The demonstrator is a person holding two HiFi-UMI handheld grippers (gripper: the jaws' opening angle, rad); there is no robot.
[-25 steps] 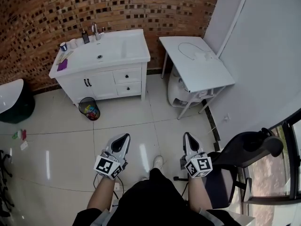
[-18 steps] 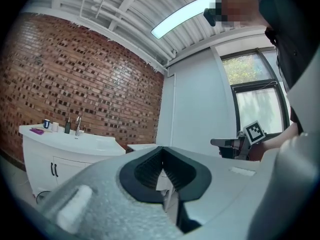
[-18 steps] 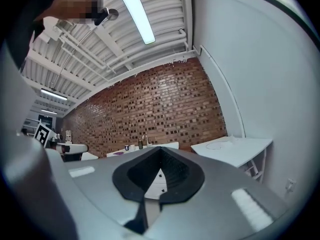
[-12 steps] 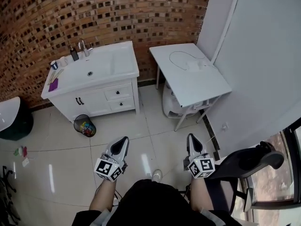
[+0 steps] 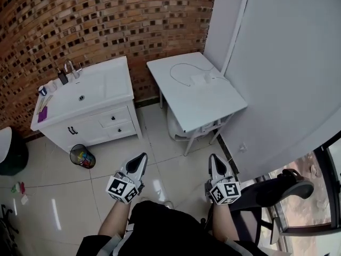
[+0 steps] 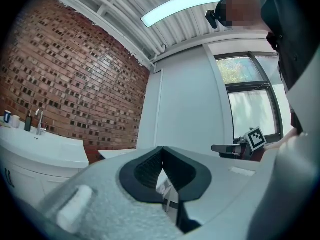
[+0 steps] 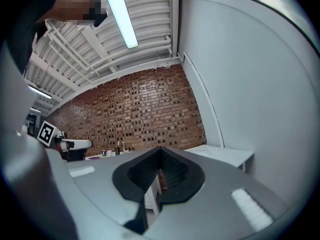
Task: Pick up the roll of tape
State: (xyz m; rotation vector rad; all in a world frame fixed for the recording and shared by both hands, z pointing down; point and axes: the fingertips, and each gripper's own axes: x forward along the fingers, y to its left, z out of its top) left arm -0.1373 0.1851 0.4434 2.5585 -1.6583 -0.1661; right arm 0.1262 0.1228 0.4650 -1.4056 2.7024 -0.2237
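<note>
I cannot make out a roll of tape in any view. In the head view my left gripper [image 5: 142, 157] and right gripper [image 5: 212, 158] are held side by side over the tiled floor, both pointing level toward the white table [image 5: 213, 105]. Both are shut with nothing between the jaws. The left gripper view shows its dark pads [image 6: 150, 166] meeting, with the right gripper [image 6: 235, 148] off to the side. The right gripper view shows its pads [image 7: 172, 171] together and the table [image 7: 225, 155] ahead. A white cable [image 5: 178, 68] and a white adapter [image 5: 199, 80] lie on the table.
A white sink cabinet [image 5: 106, 124] with a faucet [image 5: 69, 67] and small items stands against the brick wall at left. A waste basket [image 5: 82, 156] sits on the floor before it. A white object [image 5: 178, 129] sits under the table. A black chair [image 5: 282, 188] is at right.
The whole scene has slid left and down in the head view: the table now lies more directly ahead and the sink cabinet further left. Both grippers keep their place in the picture, shut.
</note>
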